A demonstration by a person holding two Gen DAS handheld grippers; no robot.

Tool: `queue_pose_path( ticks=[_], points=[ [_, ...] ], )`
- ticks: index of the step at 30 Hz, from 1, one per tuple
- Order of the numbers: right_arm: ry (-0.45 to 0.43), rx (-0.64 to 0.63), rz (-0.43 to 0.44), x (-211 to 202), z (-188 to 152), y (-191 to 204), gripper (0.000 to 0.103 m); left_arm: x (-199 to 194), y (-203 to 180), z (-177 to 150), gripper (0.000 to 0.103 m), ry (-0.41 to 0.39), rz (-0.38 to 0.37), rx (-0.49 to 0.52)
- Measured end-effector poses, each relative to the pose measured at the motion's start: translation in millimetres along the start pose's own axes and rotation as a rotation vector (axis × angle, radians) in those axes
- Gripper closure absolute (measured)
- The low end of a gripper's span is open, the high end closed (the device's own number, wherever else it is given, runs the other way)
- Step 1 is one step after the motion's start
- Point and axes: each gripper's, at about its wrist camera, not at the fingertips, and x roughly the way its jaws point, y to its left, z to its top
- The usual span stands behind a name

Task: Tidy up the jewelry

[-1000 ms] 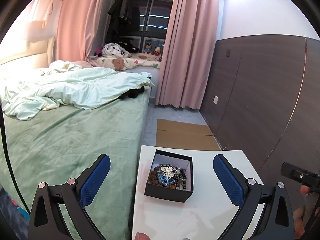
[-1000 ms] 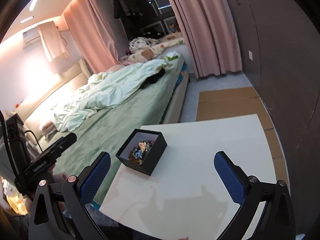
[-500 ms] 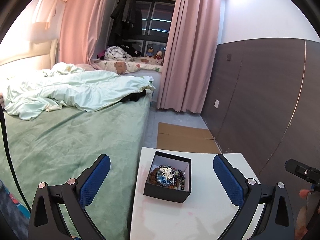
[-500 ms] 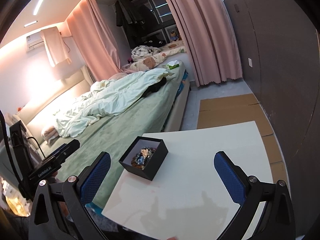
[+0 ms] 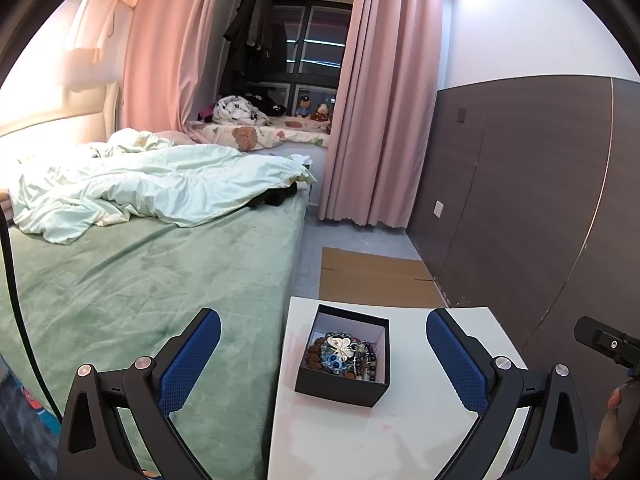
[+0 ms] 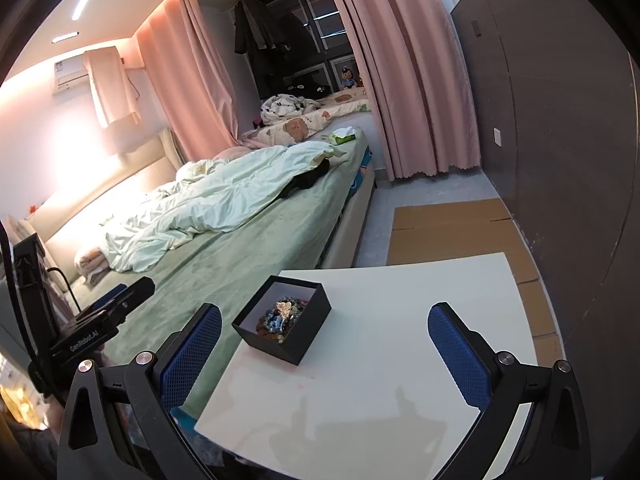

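left gripper (image 5: 323, 334): has pulled back and tipped up a bit
right gripper (image 6: 325, 324): pulled back too
black box (image 5: 343, 355): looks smaller and farther off in both views
window: more shows now

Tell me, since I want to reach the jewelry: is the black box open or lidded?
Open. The black box has no lid on it, and the jewelry heaped inside shows from above in both views.
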Motion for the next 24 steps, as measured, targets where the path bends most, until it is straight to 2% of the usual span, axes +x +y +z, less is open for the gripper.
queue_pose_path(
  ticks=[24],
  points=[
    [0.016, -0.014, -0.003, 2.0, 1.6, 4.5, 0.000, -2.0, -1.3, 1.7, 0.000, -0.017, 0.020, 0.016]
  ],
)
